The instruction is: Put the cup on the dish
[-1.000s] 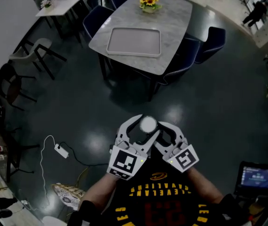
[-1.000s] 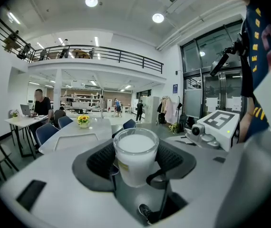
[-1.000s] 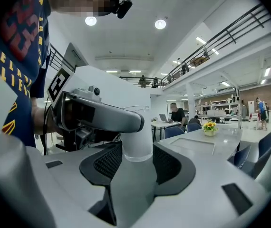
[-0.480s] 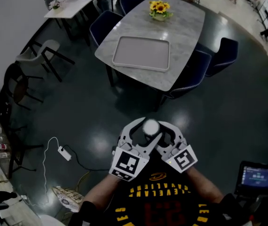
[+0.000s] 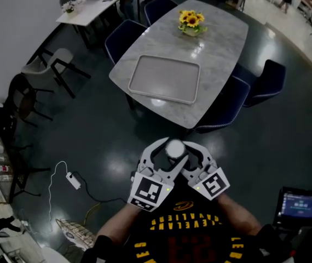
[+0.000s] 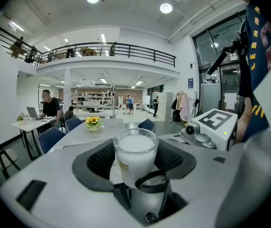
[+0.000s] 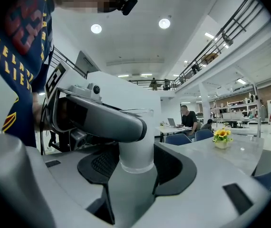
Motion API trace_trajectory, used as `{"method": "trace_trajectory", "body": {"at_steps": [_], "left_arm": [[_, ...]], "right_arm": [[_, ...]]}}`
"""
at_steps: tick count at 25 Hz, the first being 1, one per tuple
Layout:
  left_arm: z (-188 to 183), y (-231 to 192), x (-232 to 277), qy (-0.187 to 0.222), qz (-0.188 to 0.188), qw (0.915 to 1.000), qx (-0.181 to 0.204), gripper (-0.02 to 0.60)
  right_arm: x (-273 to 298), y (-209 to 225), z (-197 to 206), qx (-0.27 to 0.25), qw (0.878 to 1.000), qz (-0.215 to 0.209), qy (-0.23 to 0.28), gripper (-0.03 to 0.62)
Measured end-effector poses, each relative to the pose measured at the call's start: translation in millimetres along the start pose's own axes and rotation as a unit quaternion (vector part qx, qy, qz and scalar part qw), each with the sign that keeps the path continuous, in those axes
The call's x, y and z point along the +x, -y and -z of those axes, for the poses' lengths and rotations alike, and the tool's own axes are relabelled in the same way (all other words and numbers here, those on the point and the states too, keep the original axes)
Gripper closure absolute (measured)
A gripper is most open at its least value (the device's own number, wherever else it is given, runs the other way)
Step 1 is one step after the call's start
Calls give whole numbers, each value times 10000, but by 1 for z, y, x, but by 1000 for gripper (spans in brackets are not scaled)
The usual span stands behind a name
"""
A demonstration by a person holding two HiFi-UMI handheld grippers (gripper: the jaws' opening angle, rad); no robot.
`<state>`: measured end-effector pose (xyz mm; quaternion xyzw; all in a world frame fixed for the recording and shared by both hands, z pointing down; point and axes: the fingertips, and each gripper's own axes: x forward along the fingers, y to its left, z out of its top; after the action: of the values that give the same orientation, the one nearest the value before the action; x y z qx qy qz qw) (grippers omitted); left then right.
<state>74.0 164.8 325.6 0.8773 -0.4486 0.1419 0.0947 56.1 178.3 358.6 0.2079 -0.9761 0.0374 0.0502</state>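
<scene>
Left pads (image 6: 100, 160): the left gripper (image 6: 136, 144) is closed on the cup (image 6: 134, 158), one pad against each side of its wall.
Right pads (image 7: 100, 163): the right gripper (image 7: 135, 165) stands wide around the same cup. Its jaws have just been opening, and I see no clear press from them.
Cup: upright, low and centre in the head view, between the two crossed grippers in front of the person's chest. It is well apart from the table (image 5: 221, 48).
Handling: clear glass with white filling near the brim. It is likely stiff, smooth, breakable and fairly heavy, so keep it level.
Where to hold: mid-height on the straight wall, pads on opposite sides, not at the rim.
Dish: no plate shows. A pale tray (image 5: 164, 80) lies bare on the table in the upper middle of the head view, and is probably the target.
Counts: one cup, two grippers, one tray, one pot of yellow flowers (image 5: 191, 22), and four dark blue chairs around that table.
</scene>
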Motion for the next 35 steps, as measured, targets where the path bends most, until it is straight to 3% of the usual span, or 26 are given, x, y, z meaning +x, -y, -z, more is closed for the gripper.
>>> {"method": "trace_trajectory", "body": {"at_steps": [15, 20, 35], "left_arm": [[-11, -27, 31, 87, -295, 9995, 46, 314], [-6, -82, 89, -68, -189, 9998, 10, 313], [10, -218, 172, -298, 359, 9983, 337, 314]], "right_arm": [[20, 40, -5, -557, 9984, -66, 102, 370], [65, 105, 13, -771, 9970, 19, -101, 370], [191, 207, 39, -621, 9950, 594, -515, 370]]}}
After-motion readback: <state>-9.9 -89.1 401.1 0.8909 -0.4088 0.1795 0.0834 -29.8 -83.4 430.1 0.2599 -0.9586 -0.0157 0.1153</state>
